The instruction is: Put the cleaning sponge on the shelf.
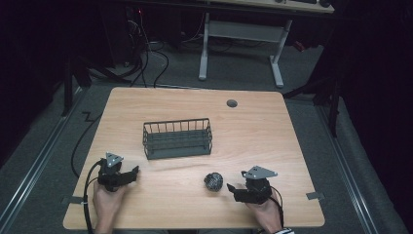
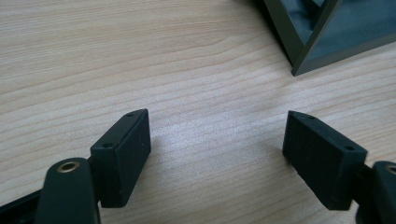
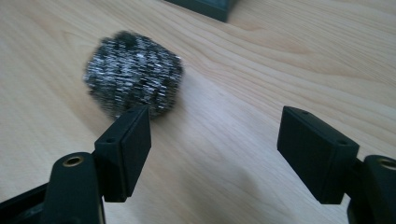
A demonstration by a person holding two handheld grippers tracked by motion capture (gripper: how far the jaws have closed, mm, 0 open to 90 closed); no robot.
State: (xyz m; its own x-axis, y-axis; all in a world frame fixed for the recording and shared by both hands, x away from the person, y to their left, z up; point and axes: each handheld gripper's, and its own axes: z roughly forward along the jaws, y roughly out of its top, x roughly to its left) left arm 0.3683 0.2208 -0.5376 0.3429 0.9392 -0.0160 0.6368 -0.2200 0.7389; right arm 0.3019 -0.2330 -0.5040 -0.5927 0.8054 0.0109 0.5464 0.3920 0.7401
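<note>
Your right gripper [image 1: 233,189] sits near the front right of the wooden table [image 1: 263,126], held in your right hand [image 1: 267,214], and its jaws stand wide apart with only bare wood between them. In the right gripper view [image 3: 215,140] the steel-wool scrubber ball [image 3: 133,86] lies just ahead of the left-hand jaw and off to that side, outside the gap, its lower edge partly hidden behind that jaw's tip; whether they touch you cannot tell from here. From the high view the scrubber ball [image 1: 213,181] rests on the table just beside the tips of that gripper, toward the table's middle. Your left gripper [image 1: 130,174] is at the front left, held in your left hand [image 1: 108,200], and its jaws are also spread wide over bare wood, as the left gripper view [image 2: 217,154] shows. The dark wire basket [image 1: 177,138] stands upright near the middle of the table, apart from both grippers; one bottom corner of the basket [image 2: 308,46] appears at the top right of the left gripper view.
</note>
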